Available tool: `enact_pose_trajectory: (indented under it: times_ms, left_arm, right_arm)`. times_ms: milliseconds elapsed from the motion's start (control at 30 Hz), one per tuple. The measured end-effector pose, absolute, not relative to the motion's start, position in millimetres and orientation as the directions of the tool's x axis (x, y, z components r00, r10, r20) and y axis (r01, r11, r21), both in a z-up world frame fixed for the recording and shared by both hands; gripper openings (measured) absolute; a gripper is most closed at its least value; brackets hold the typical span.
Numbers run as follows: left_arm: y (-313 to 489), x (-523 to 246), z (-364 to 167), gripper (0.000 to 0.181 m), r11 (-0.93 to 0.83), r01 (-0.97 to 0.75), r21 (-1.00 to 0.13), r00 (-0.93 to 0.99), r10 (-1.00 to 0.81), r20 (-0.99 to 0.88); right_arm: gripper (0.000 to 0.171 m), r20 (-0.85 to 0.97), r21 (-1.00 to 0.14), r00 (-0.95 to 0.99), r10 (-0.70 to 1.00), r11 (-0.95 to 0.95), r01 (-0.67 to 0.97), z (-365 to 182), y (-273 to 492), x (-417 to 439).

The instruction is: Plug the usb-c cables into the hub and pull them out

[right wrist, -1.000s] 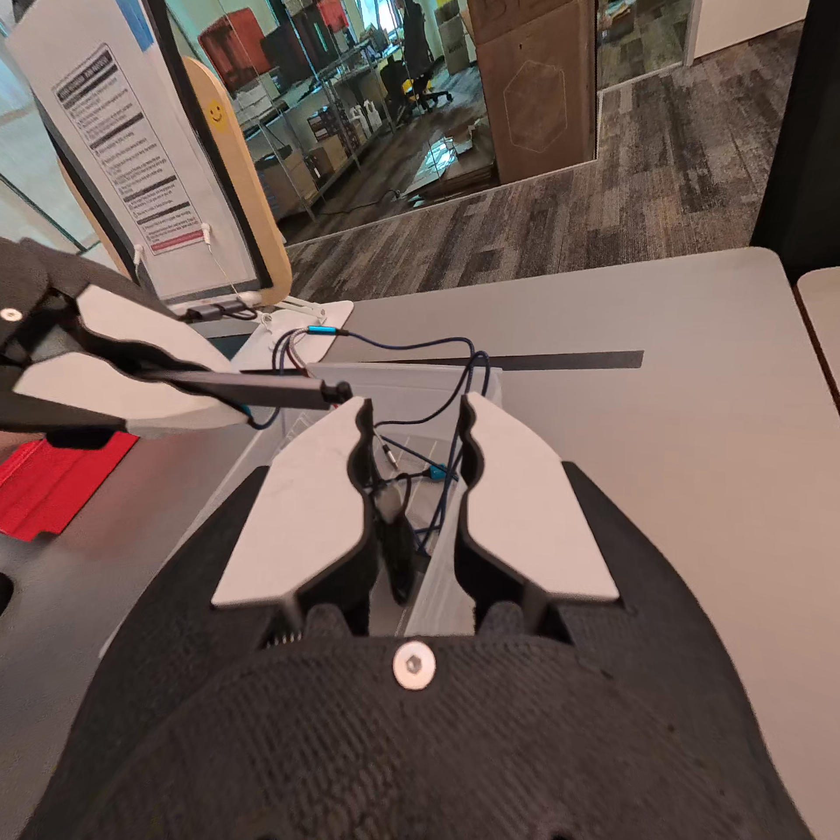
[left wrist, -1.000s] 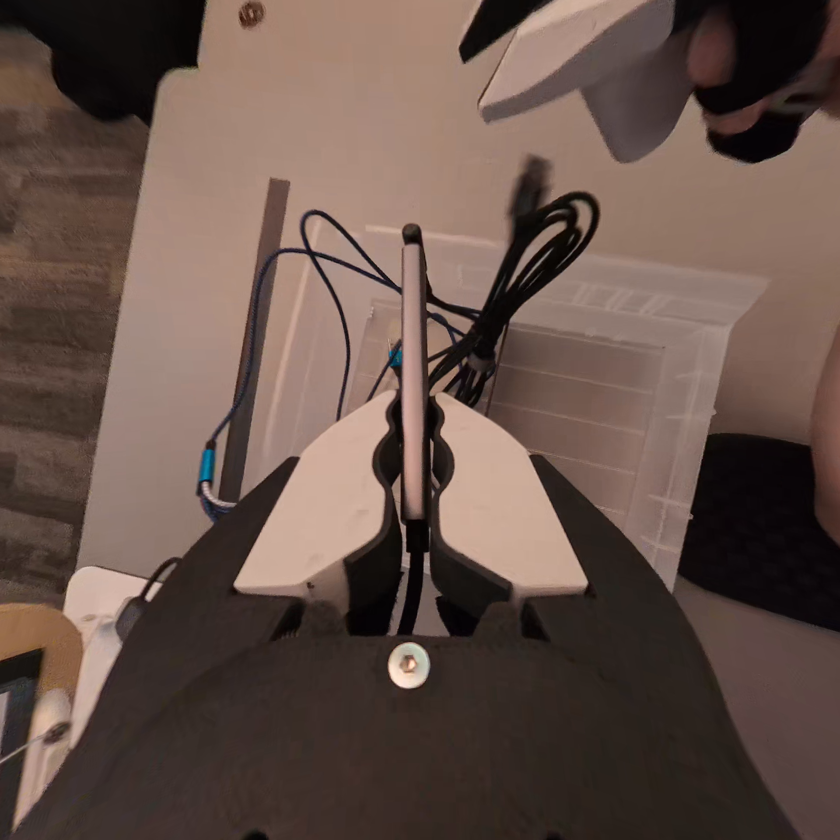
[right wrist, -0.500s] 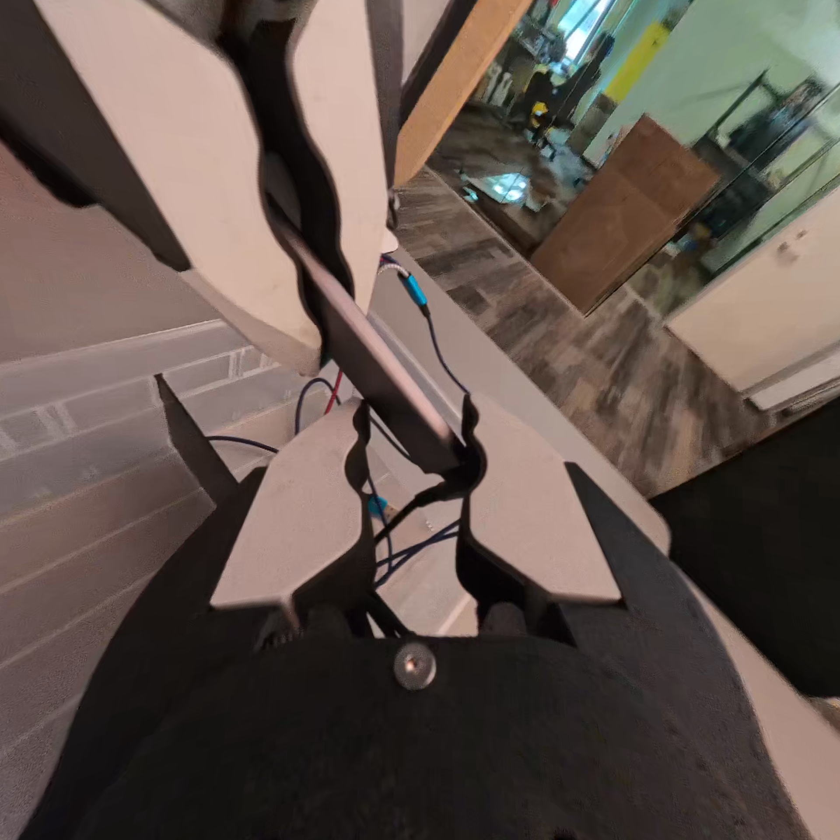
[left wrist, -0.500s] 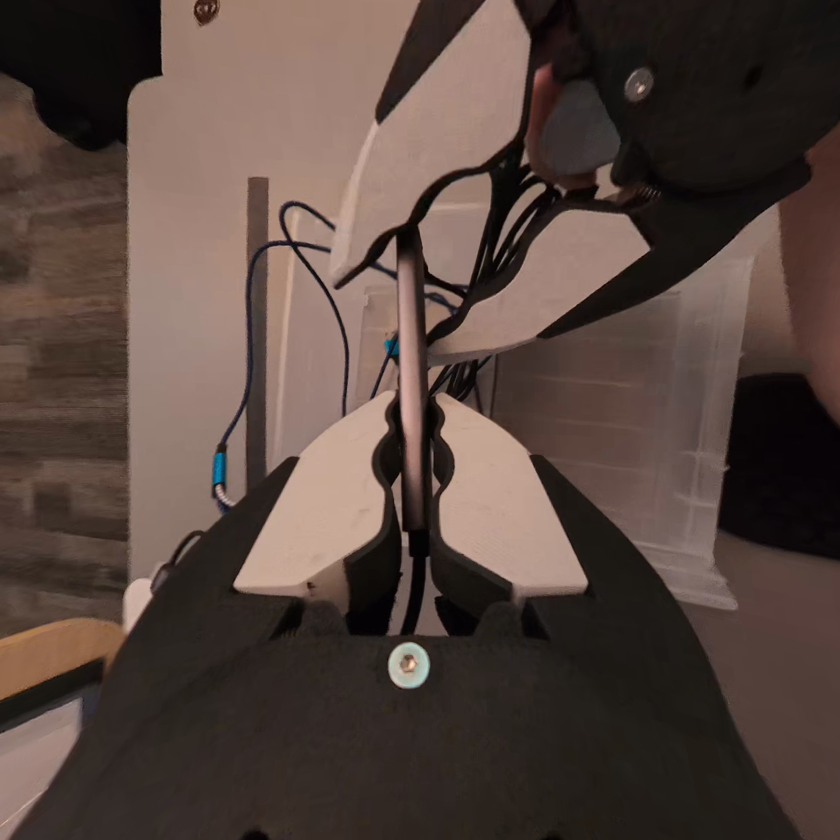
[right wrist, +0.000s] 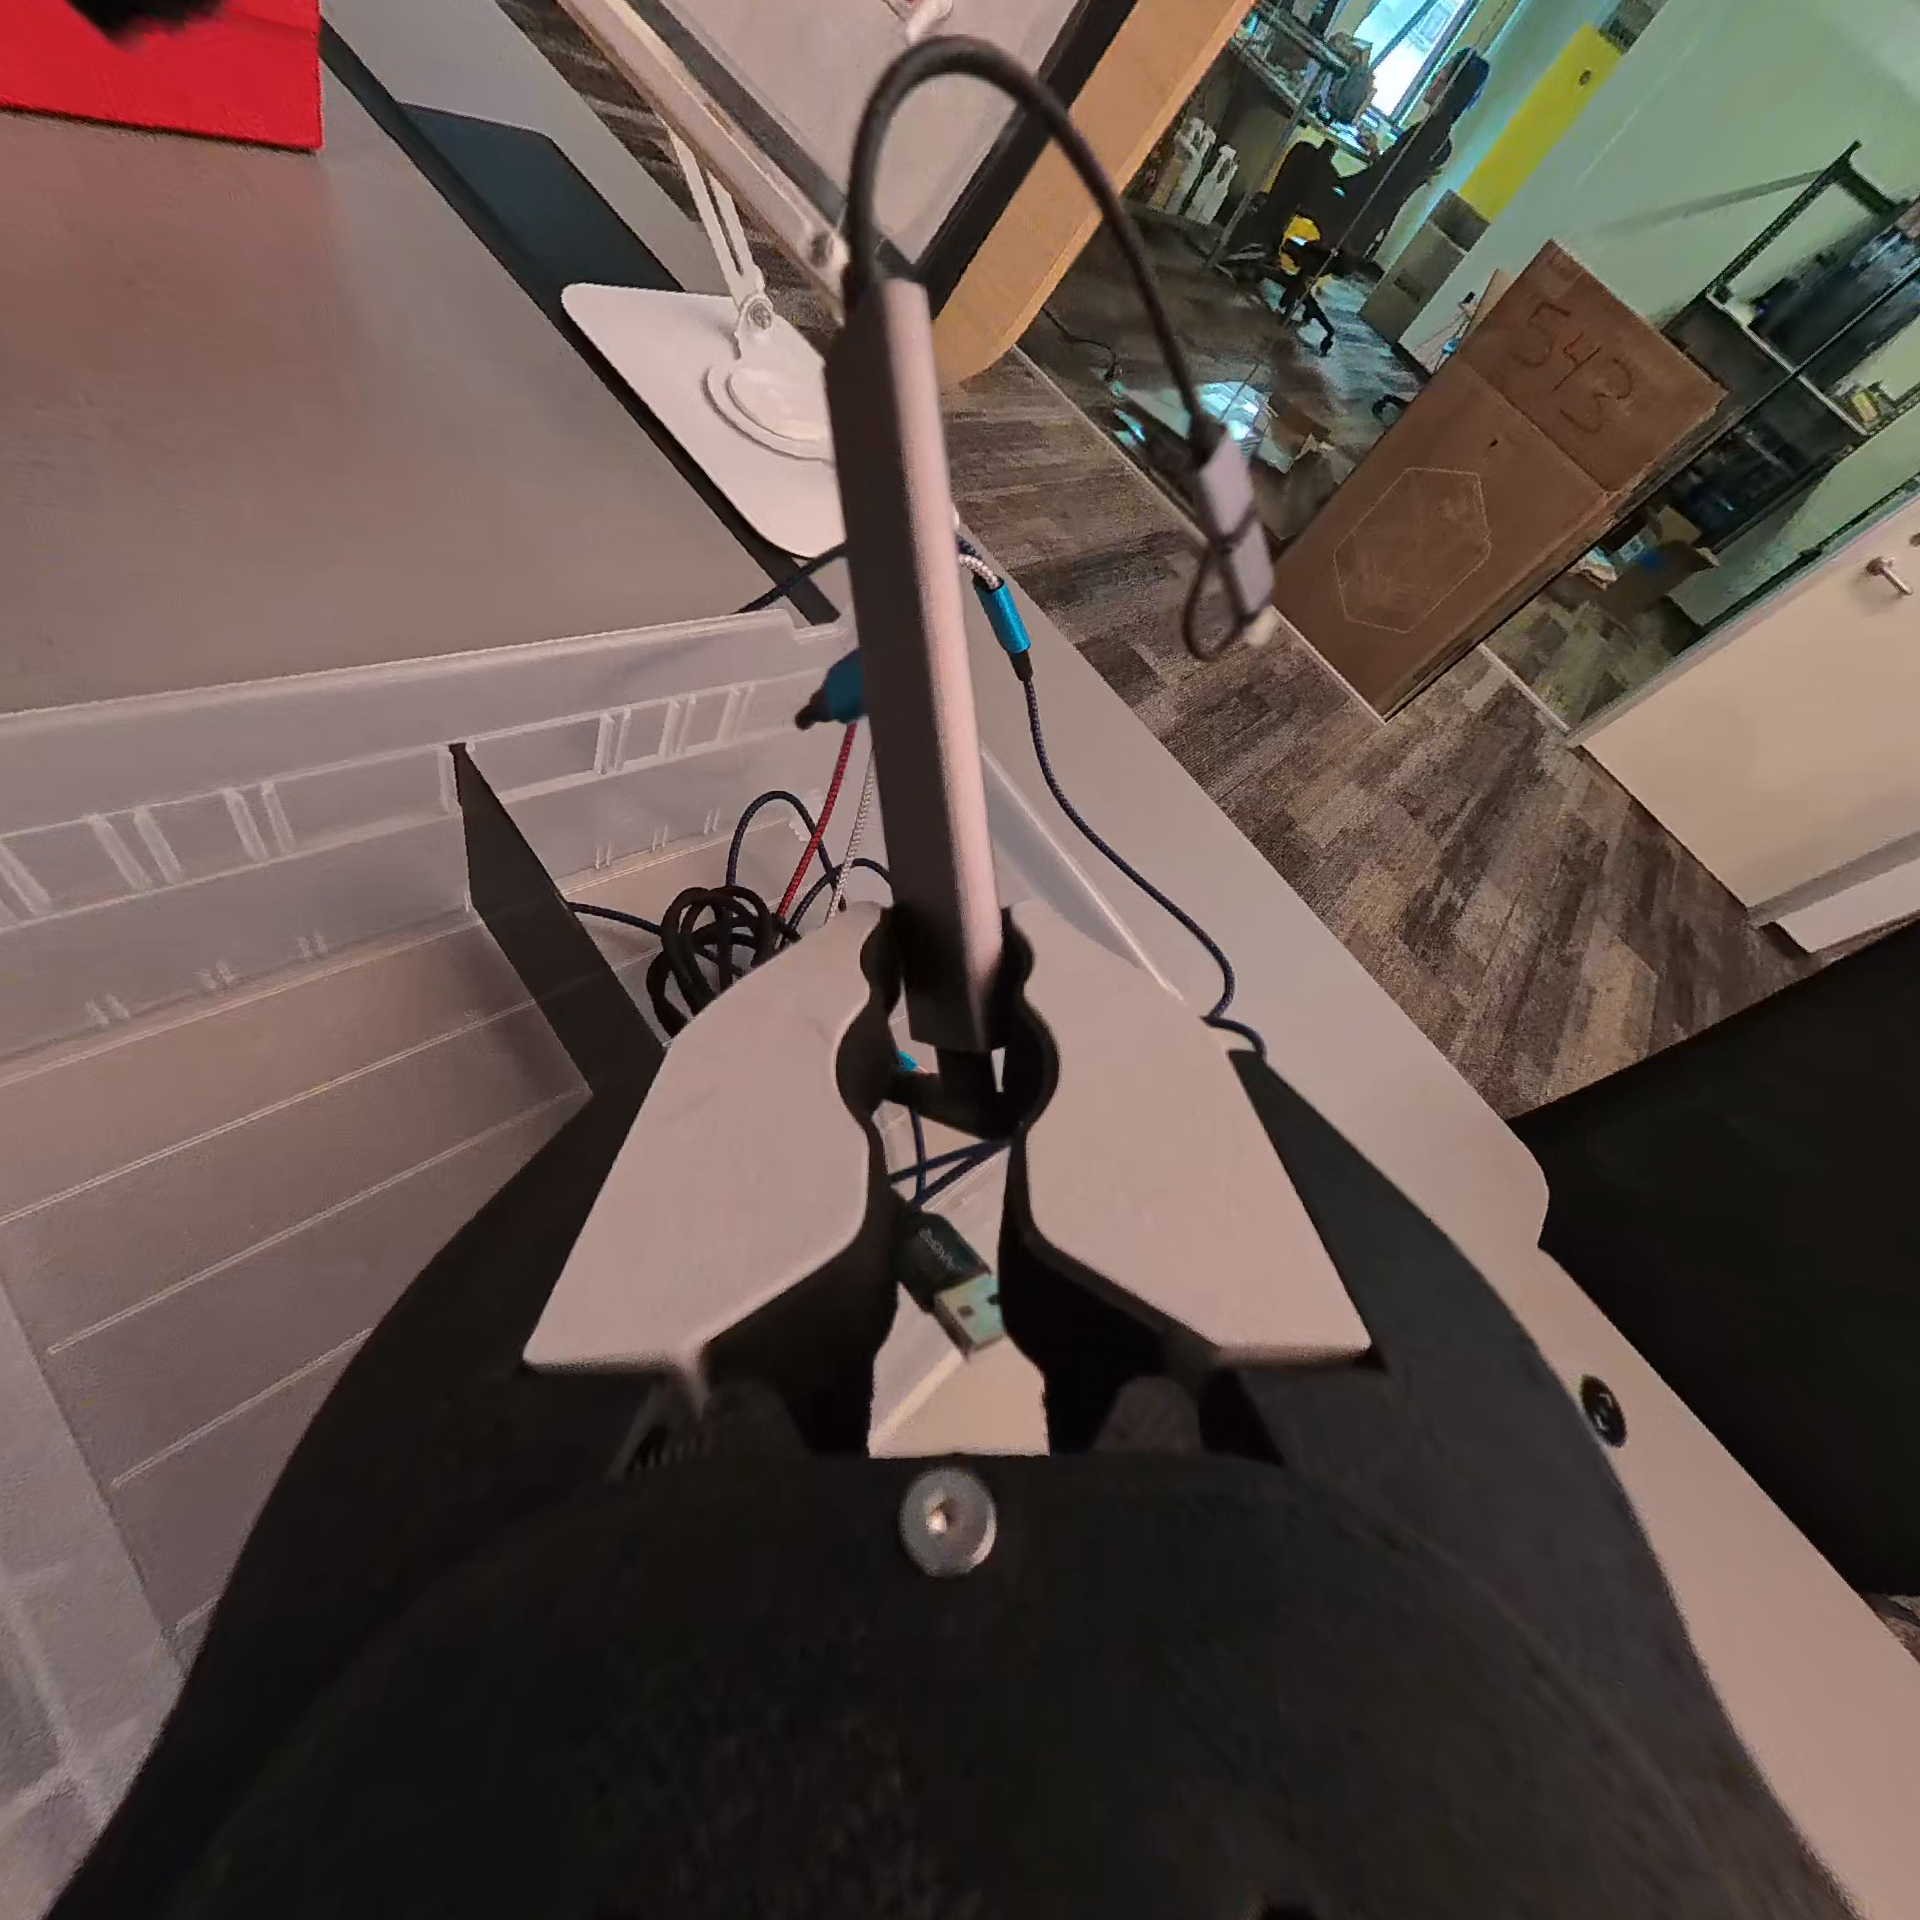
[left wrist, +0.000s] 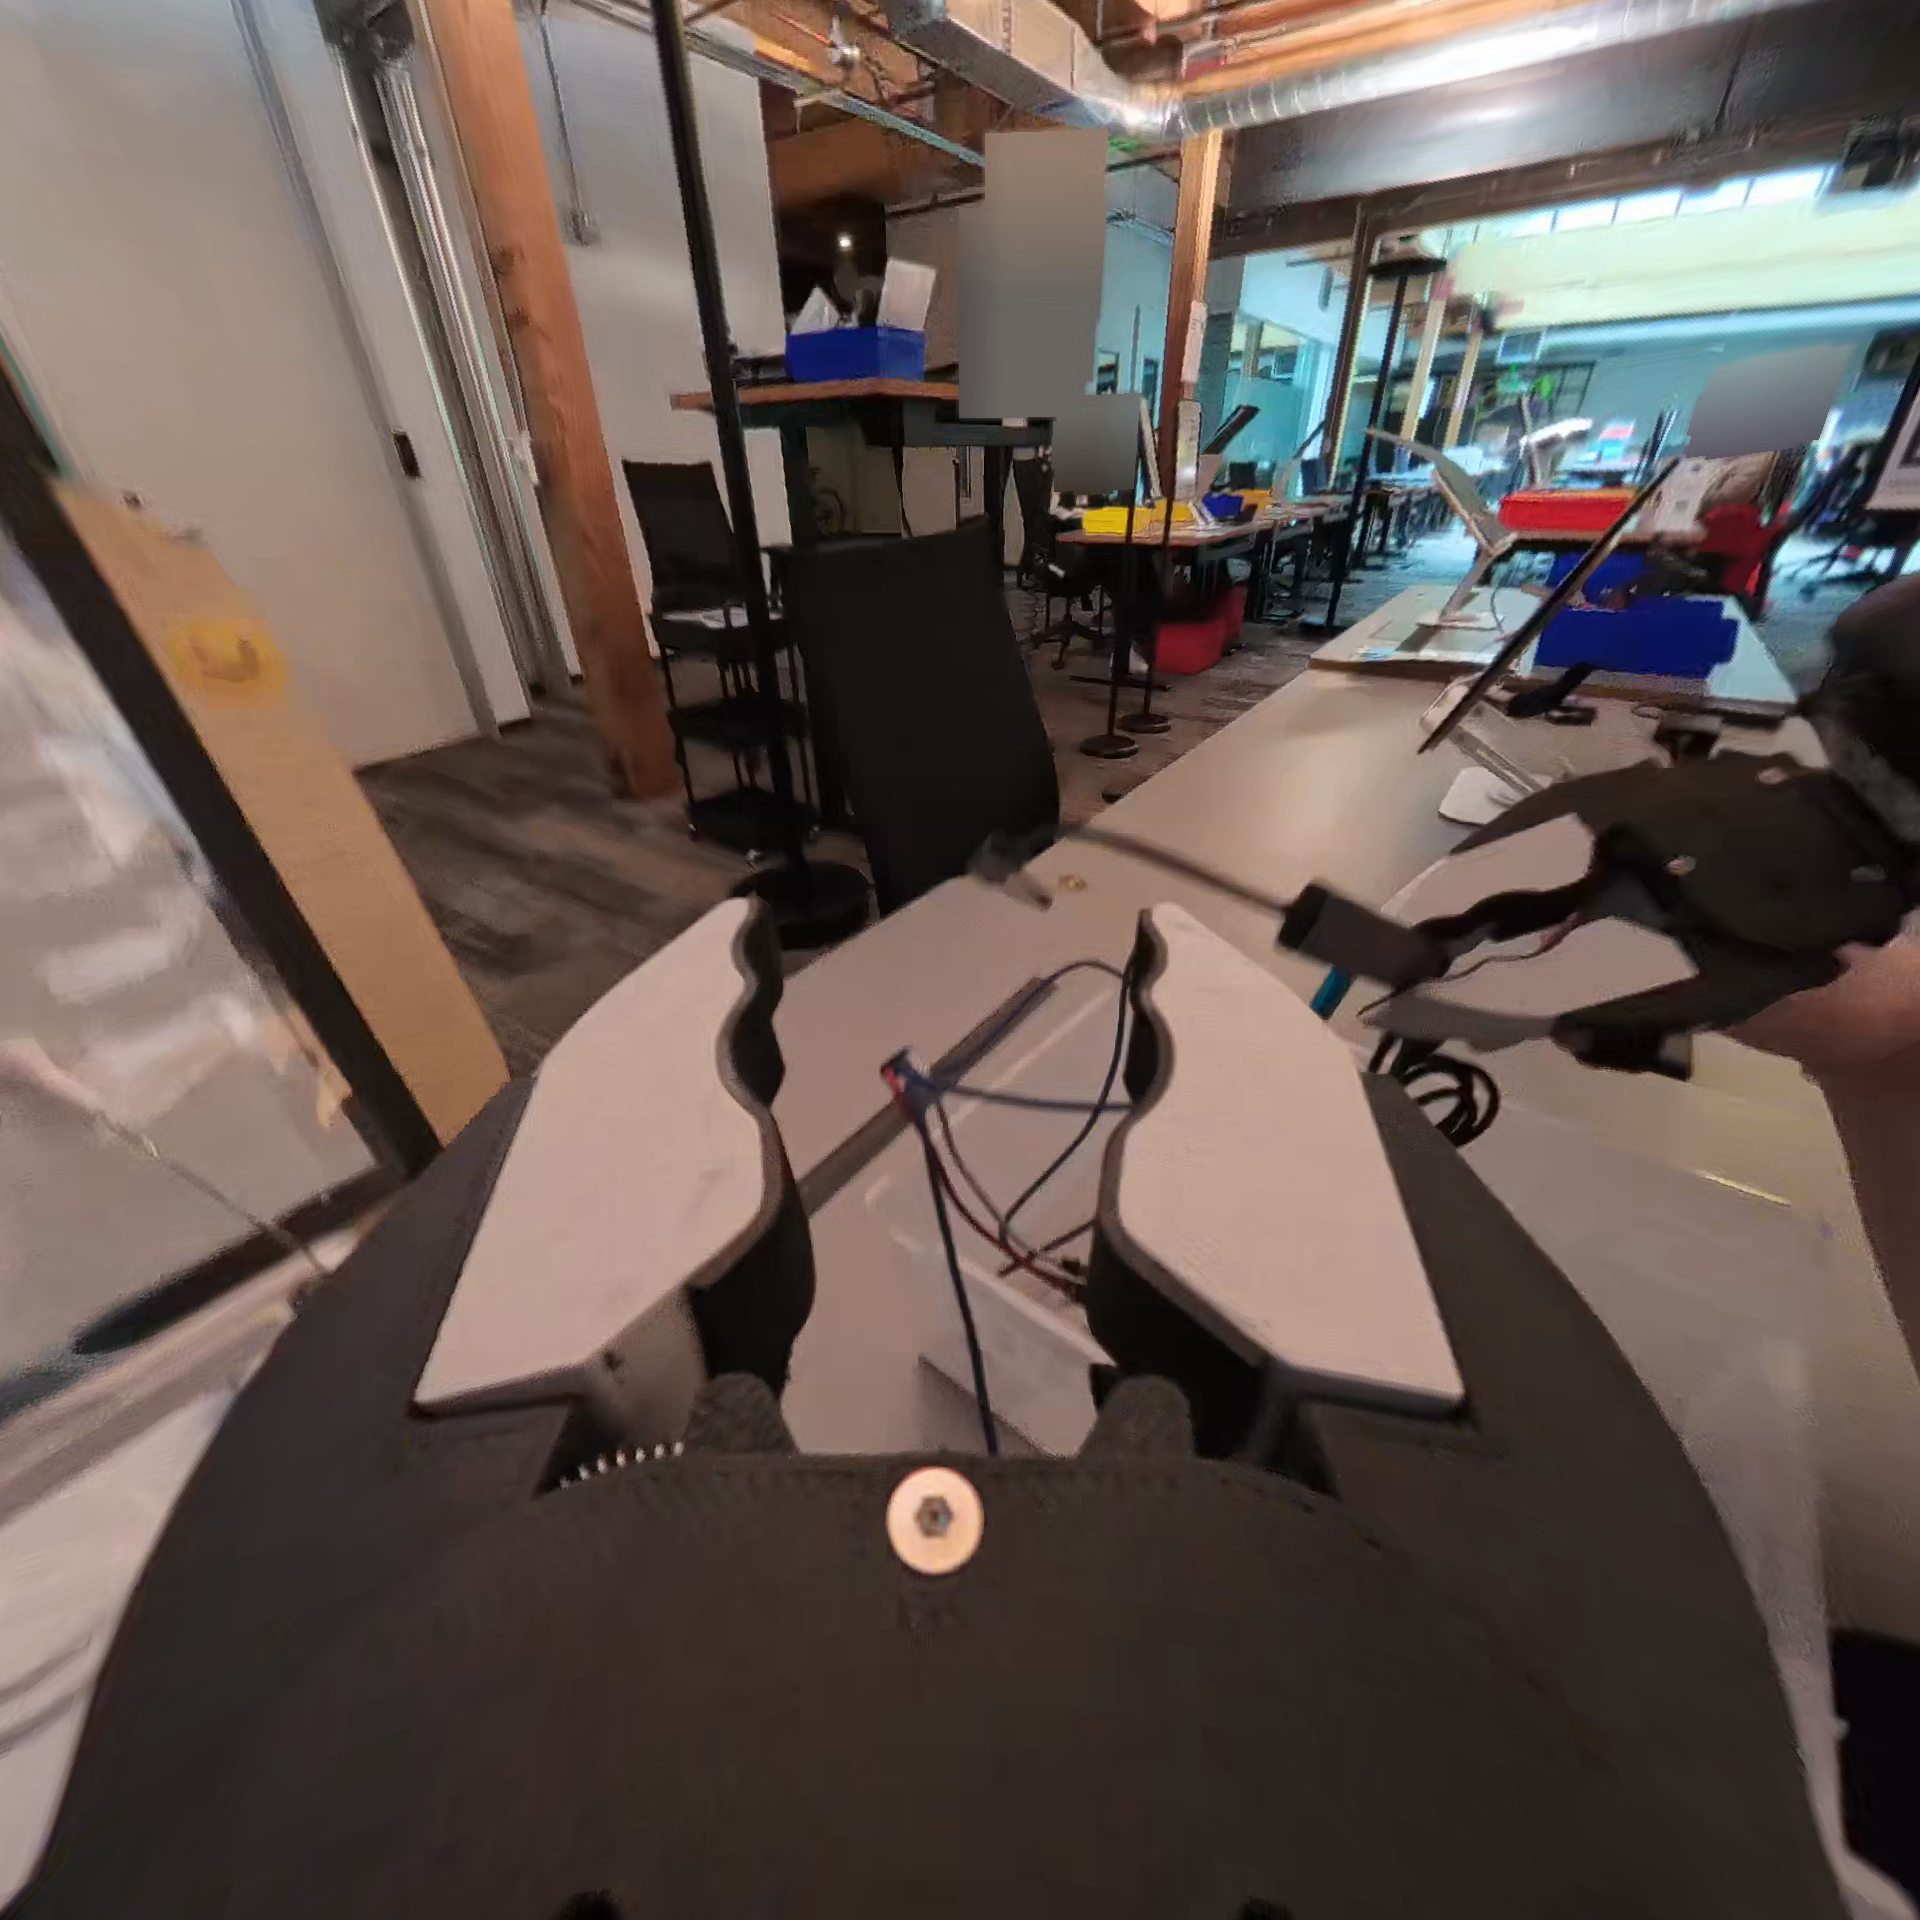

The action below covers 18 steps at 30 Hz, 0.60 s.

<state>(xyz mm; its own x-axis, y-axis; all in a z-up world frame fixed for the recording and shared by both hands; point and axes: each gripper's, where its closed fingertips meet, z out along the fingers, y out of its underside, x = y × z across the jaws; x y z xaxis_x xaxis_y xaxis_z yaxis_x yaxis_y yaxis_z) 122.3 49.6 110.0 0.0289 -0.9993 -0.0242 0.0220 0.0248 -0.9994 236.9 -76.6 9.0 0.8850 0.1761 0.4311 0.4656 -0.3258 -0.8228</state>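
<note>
Right gripper [right wrist: 940, 966] clamps the hub [right wrist: 914, 644] by its tail end; left gripper [left wrist: 951, 997] wide, empty; the hub's pigtail plug [right wrist: 1236, 540] swinging at 1 o'clock may lever it loose.

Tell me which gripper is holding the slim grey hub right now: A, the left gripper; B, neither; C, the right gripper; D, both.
C: the right gripper is clamped on the slim grey hub, while the left gripper is open and holds nothing.
</note>
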Motion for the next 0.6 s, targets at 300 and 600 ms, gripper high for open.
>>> enact_pose_trajectory:
  times_ms: [300,600]
  left_arm:
    - [72,188,-18,0.068,-0.093,-0.363,-0.927,-0.139,-0.978,0.152]
    - [49,230,-32,0.021,-0.008,-0.455,-0.891,-0.345,-0.920,0.184]
  right_arm:
    - [0.014,0.420,-0.814,0.879,0.225,-0.334,0.475,9,-83,227]
    - [0.012,0.364,-0.835,0.889,0.279,-0.325,0.444,5,-87,219]
